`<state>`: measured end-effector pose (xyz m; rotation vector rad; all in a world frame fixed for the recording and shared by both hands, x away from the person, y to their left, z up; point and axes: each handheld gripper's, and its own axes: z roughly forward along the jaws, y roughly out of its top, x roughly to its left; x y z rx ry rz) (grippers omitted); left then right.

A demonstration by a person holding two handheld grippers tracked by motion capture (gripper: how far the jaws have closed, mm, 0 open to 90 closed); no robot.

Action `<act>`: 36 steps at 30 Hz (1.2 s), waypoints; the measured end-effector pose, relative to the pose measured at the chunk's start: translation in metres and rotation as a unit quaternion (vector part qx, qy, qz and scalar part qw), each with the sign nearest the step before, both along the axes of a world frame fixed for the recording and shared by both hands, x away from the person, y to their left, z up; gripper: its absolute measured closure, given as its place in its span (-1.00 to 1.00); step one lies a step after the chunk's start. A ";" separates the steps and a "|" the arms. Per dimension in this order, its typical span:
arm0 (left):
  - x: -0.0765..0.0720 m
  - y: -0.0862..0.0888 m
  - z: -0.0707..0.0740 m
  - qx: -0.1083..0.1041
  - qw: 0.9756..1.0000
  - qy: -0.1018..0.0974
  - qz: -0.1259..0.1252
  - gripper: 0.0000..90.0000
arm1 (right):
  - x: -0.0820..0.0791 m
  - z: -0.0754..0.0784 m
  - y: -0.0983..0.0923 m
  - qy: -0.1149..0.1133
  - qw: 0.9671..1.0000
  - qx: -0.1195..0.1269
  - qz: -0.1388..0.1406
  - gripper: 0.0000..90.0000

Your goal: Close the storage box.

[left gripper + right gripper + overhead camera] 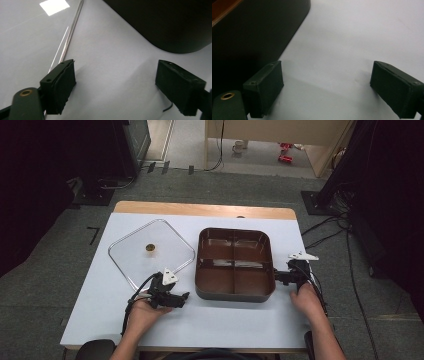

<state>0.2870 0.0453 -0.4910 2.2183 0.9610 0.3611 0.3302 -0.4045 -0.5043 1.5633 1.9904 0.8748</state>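
We see the left gripper [184, 298] with its fingers [60, 85] wide apart and empty; the glass lid [150, 251] edge runs just beyond the left finger, the tray [235, 265] lies past the right one. The right gripper [276, 276] also gapes empty, its left finger apparently just beside the tray wall.

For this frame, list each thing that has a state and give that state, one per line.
Divided tray: uncovered, upright on the table, its four compartments hold no food that I can make out.
Clear lid: off the tray, lying flat to its left, knob up.
Left tongs: open, nothing between the pads, beside the lid's rim.
Right tongs: open, nothing between the pads, next to the tray's right side.
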 end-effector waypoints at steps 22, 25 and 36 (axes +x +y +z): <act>0.001 0.002 0.021 -0.032 0.999 0.013 -0.030 -0.43 | 0.000 0.000 0.000 0.000 1.000 0.000 0.000 -0.76; 0.001 0.002 0.022 -0.029 0.999 0.009 -0.030 -0.43 | 0.000 0.000 0.000 0.000 1.000 0.000 0.000 -0.76; 0.011 0.011 0.027 -0.025 0.999 0.016 -0.019 -0.35 | 0.000 0.000 0.000 0.000 1.000 0.000 0.000 -0.76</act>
